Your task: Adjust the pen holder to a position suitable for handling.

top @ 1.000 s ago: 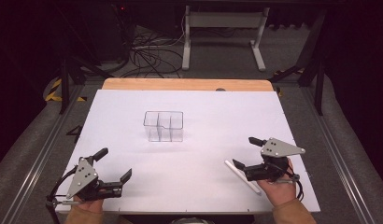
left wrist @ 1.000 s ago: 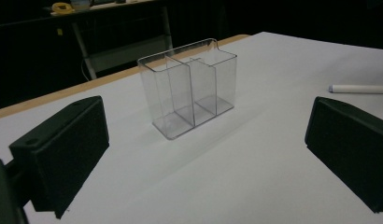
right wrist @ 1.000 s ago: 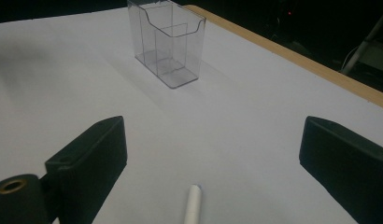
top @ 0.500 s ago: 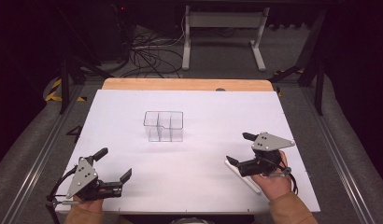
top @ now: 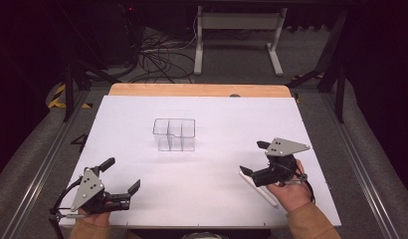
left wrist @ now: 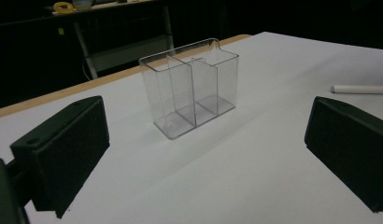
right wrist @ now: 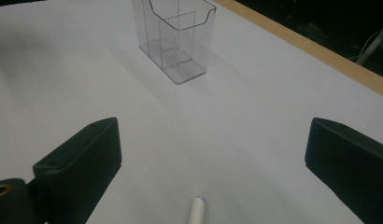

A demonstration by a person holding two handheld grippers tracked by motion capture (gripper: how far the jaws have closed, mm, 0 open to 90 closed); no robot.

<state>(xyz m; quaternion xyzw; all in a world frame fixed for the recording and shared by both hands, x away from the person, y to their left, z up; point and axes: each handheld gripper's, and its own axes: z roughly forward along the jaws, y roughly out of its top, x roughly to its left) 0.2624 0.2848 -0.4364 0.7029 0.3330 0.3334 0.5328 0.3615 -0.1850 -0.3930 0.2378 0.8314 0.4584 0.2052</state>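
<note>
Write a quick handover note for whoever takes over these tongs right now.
Left tongs: open, holding nothing, at the near left of the table.
Right tongs: open, holding nothing, over the far tip of the white pen, which lies flat at the near right.
Clear organizer: upright mid-table, compartments bare.
Done: nothing gripped or placed.
Left: probably grip the pen and stand it in the organizer.

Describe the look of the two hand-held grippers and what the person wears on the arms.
Each hand-held gripper, left and right, is a black body with two blocky black jaws and a grey three-cornered plate on top, dotted with small holes. A dark cable loops from the left one. A tan sleeve covers the right forearm, and a similar cuff shows at the left.
</note>
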